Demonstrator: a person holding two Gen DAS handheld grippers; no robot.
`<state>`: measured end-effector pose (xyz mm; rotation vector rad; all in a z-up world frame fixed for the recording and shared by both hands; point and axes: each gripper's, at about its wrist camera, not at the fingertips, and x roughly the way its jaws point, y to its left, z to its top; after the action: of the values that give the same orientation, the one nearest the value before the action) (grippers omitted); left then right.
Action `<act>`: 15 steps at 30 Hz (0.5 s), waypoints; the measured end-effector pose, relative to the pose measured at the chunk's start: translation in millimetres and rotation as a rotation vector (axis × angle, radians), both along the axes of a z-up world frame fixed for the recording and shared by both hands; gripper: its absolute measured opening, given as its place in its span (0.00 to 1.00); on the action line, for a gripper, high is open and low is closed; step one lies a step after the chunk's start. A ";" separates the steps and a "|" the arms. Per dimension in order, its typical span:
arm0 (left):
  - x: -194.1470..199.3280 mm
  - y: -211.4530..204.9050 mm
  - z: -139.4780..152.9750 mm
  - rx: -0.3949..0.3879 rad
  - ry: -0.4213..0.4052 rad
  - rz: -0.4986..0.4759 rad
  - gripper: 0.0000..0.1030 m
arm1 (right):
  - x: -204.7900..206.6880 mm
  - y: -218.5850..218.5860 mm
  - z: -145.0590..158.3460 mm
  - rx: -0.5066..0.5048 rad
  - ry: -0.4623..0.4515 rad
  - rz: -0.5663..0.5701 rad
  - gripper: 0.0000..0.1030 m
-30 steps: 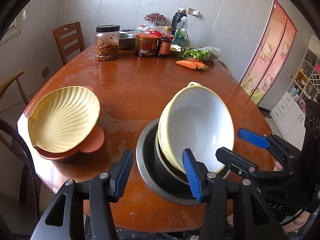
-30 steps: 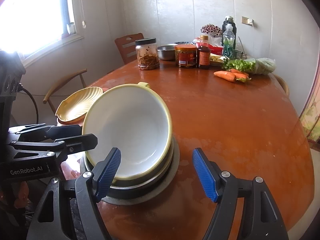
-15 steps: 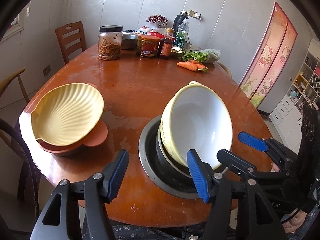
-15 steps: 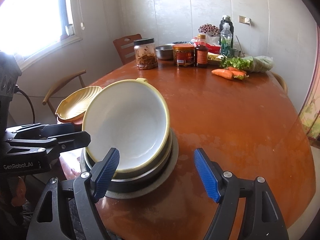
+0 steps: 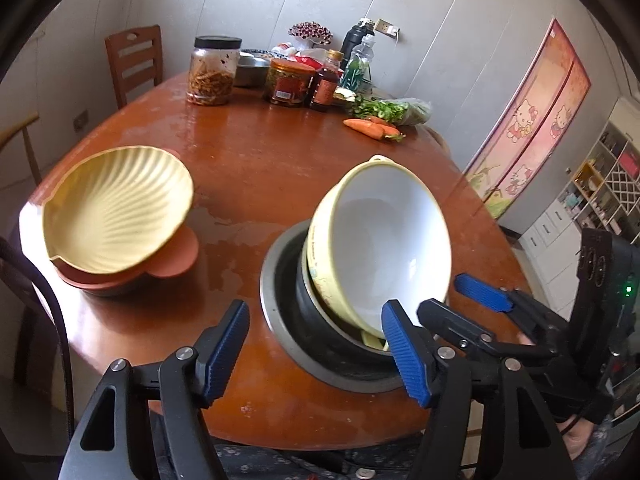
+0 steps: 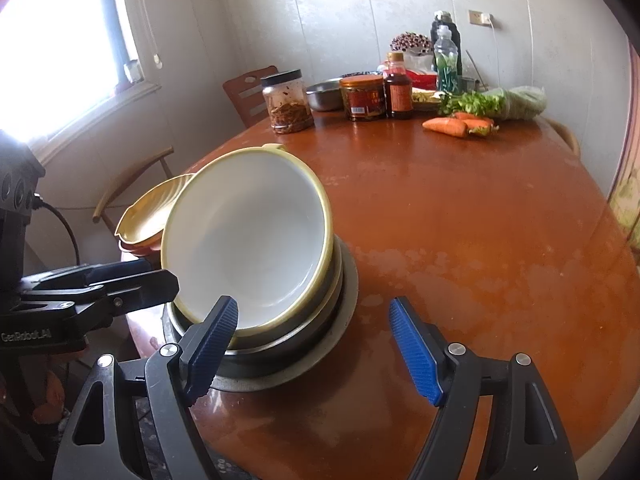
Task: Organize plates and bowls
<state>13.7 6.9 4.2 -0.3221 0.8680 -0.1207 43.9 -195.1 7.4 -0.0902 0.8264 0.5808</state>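
Note:
A white bowl with a yellow rim [image 5: 384, 248] [image 6: 248, 240] leans tilted in a stack of a black bowl [image 5: 320, 320] and a grey metal plate [image 5: 276, 300] [image 6: 344, 304] near the table's front edge. To the left, a yellow shell-shaped dish [image 5: 116, 208] [image 6: 148, 216] rests on an orange plate [image 5: 176, 260]. My left gripper [image 5: 316, 352] [image 6: 160, 274] hovers at the stack's near left; its jaws are opening and its pads press on nothing. My right gripper [image 6: 314, 348] [image 5: 444, 296] stands open at the stack's near right, with only the stack's near rim between its fingers.
Jars [image 5: 212, 72], bottles [image 5: 326, 84], a steel bowl [image 6: 326, 94], greens [image 6: 492, 102] and carrots [image 6: 448, 126] crowd the far side of the round brown table [image 6: 480, 240]. Wooden chairs [image 5: 134, 60] stand at the far left. A window [image 6: 60, 40] is bright on the left.
The left gripper's jaws have spread clearly wider. The right gripper's jaws have widened a little. The stack and the tilted bowl have not moved.

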 end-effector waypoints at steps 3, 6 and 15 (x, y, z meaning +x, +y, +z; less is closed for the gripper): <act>4.0 -0.1 -5.0 0.006 0.020 0.007 0.68 | 3.8 0.7 -2.3 0.005 0.017 -0.005 0.77; 7.4 0.6 -9.2 -0.011 0.031 0.005 0.69 | 7.8 1.1 -5.1 0.015 0.035 -0.004 0.77; 15.5 -2.1 -16.8 -0.007 0.056 -0.003 0.70 | 22.0 2.6 -16.1 0.053 0.130 -0.005 0.77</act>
<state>29.2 4.9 -12.6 -0.3319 0.9237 -0.1174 65.9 -192.5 -8.8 -0.0015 0.9363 0.6085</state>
